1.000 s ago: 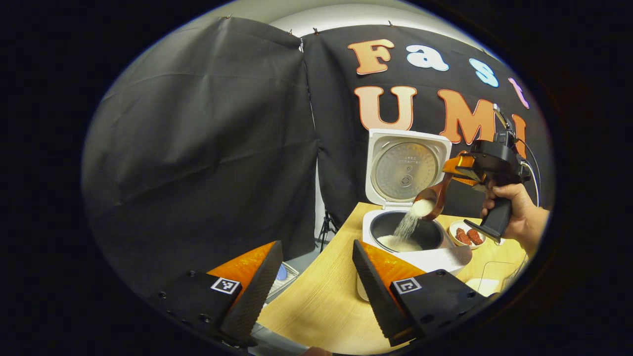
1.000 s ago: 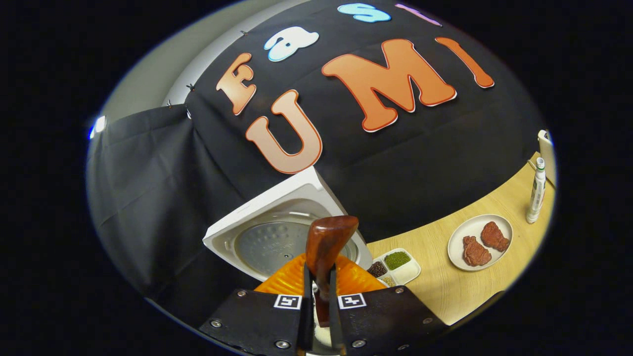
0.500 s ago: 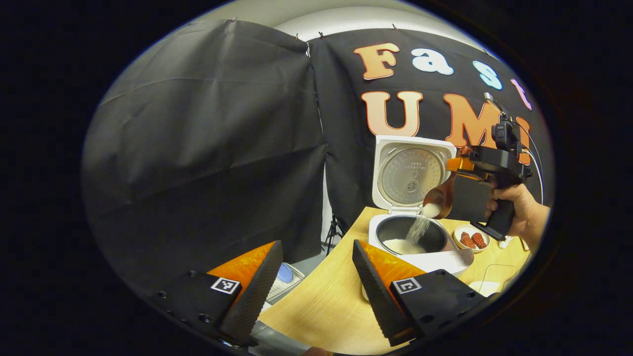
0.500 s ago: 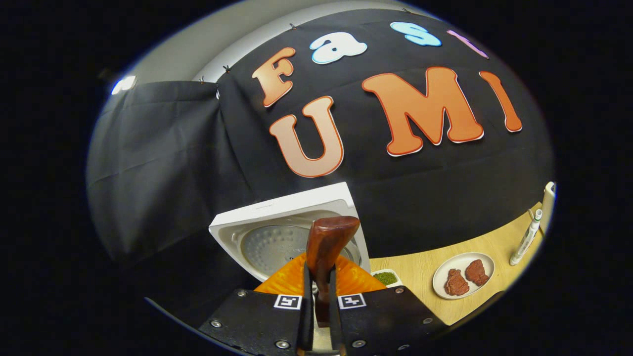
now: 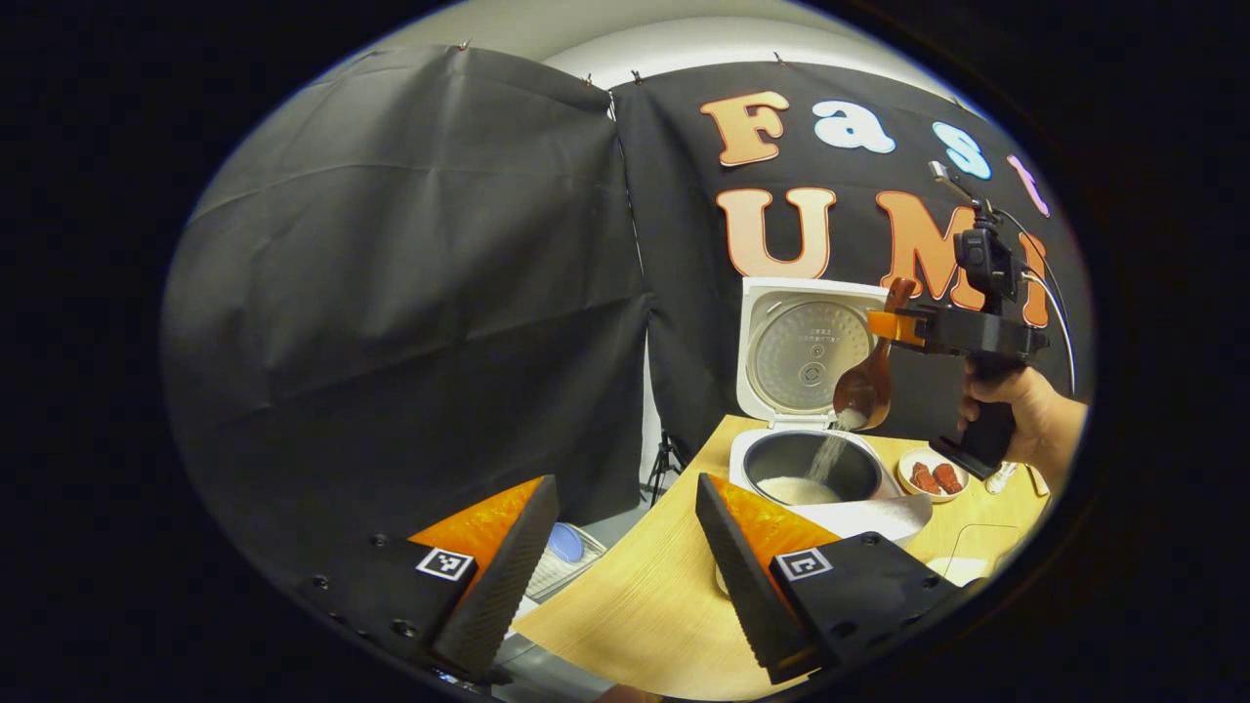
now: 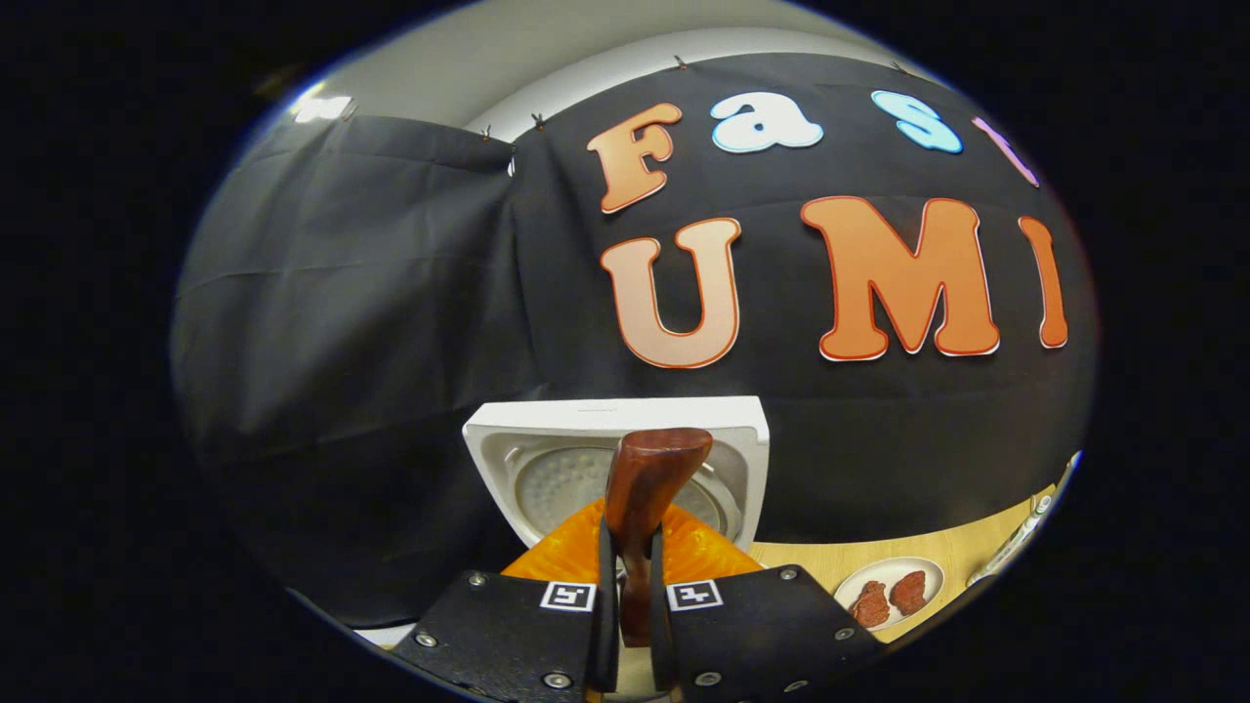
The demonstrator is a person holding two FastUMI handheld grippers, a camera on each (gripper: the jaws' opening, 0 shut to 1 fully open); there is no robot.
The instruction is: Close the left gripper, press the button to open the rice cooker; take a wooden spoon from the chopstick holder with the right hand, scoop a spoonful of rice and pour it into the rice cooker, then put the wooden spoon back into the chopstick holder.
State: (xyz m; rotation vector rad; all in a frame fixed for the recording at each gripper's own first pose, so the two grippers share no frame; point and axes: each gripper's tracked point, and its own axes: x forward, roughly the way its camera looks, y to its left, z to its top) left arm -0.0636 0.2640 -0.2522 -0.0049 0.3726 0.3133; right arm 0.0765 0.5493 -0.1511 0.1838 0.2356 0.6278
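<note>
The dark reddish-brown wooden spoon hung at the right of the left gripper view, its long axis close to vertical: bowl down, handle end up beside the right gripper. A thin stream of white rice fell from the bowl into the dark inner pot of the open white rice cooker directly beneath, the pot already holding a pale mound. The cooker's raised lid stood upright just behind the spoon. In the right gripper view the spoon's handle rose from low centre of the frame, clamped between the two nearly closed fingers of that gripper.

The left gripper sat at the bottom of its own view, jaws spread wide and holding nothing, well apart from the cooker over the light wooden table. A small white plate with red meat pieces lay just to the right of the cooker.

The coming move looked to be the right hand's: righting the spoon, then carrying it off to the chopstick holder.
</note>
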